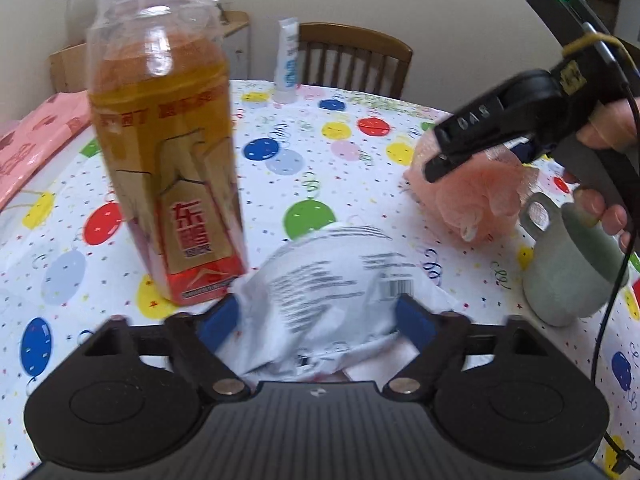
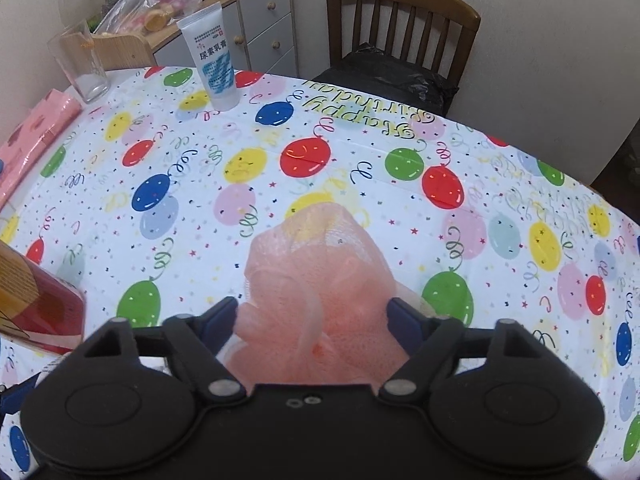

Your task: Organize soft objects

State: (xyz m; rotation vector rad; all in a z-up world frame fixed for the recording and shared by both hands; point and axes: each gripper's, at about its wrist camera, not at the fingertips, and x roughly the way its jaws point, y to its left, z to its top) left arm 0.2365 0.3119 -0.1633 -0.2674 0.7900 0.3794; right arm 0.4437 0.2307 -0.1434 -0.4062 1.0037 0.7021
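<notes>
A: From the left wrist, why is the left gripper [image 1: 316, 316] set so low over that white packet [image 1: 332, 280]?

B: To straddle it. The crinkled packet lies on the desk [image 1: 280, 152] between the jaws, and both blue pads sit against its sides, so I'd call that a soft hold. The orange bottle [image 1: 168, 152] stands just beside it, close on the left.

A: And the other hand?

B: Across the desk, the right gripper [image 1: 436, 164] comes down on the pink mesh sponge [image 1: 480, 196], near a grey-green mug [image 1: 568, 264].

A: From the right wrist?

B: The right gripper [image 2: 312, 320] has the pink mesh sponge [image 2: 320, 280] filling its jaws, pads pressing its flanks, sponge resting on the desk [image 2: 360, 184]. Likely both soft things get lifted together. The cream tube [image 2: 214, 56] and glass [image 2: 80, 64] stand well apart.
</notes>
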